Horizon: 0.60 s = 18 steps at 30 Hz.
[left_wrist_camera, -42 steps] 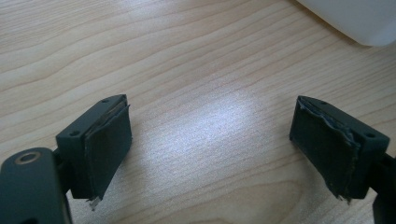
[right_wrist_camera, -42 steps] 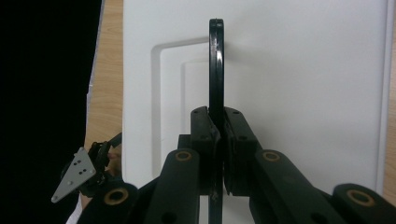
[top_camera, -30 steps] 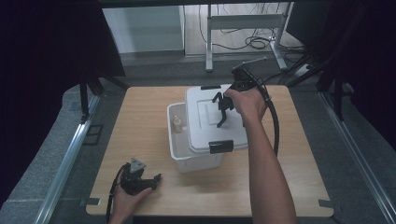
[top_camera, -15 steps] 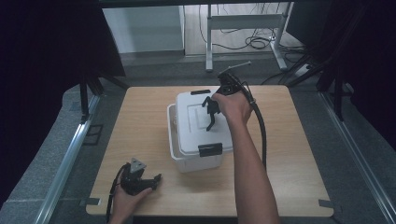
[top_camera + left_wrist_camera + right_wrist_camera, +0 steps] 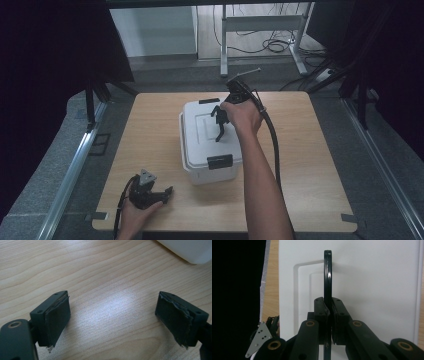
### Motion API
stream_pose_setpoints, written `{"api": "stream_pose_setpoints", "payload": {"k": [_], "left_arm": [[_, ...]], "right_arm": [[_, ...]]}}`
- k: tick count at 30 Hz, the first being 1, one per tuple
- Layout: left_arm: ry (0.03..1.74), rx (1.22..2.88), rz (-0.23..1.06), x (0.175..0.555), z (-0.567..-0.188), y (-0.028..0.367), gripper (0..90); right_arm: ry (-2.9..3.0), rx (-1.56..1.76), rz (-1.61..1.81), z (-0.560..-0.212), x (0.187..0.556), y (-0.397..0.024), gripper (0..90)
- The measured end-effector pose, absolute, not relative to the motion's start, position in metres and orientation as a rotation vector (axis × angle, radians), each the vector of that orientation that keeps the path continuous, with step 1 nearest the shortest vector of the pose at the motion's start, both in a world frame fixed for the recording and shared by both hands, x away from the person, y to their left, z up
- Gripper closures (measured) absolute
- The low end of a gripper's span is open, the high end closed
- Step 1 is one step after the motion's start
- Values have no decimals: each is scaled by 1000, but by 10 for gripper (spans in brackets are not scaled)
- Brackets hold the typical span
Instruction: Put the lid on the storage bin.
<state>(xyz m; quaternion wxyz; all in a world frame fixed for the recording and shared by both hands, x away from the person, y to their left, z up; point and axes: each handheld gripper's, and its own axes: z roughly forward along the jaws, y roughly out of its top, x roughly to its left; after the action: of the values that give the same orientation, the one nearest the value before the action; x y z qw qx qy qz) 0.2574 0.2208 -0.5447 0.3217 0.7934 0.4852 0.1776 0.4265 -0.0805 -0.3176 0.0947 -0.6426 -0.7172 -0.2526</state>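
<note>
High view showed my left tool resting near the front-left corner of the pale wooden bench, its jaws spread wide with nothing between them; in the left gripper view its two black pads stood well apart over bare wood. To its right, about mid-bench, sat the white rectangular plastic storage box with its white lid and a black latch on the near end. My right tool hung over that lid, clamped narrow on the thin black carrying handle, which stood upright between the pads in the right gripper view.

I judged that the lid had to sit square on the box all round, so I needed to hold the handle upright and press straight down, not drag it sideways. The grip sat low on the handle, which seemed steady enough.

For room, open wood lay to the left, right and front of the box. My left tool sat just beside the box's front-left corner, so I would avoid sliding the box that way. The bench's far edge was fairly close behind the box.
</note>
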Motion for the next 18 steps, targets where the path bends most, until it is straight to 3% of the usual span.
{"api": "stream_pose_setpoints", "payload": {"k": [18], "left_arm": [[1271,2086,466,257,-545,221,126]], "right_arm": [[-2126,-1894,-729,-328,433,-65,848]]}}
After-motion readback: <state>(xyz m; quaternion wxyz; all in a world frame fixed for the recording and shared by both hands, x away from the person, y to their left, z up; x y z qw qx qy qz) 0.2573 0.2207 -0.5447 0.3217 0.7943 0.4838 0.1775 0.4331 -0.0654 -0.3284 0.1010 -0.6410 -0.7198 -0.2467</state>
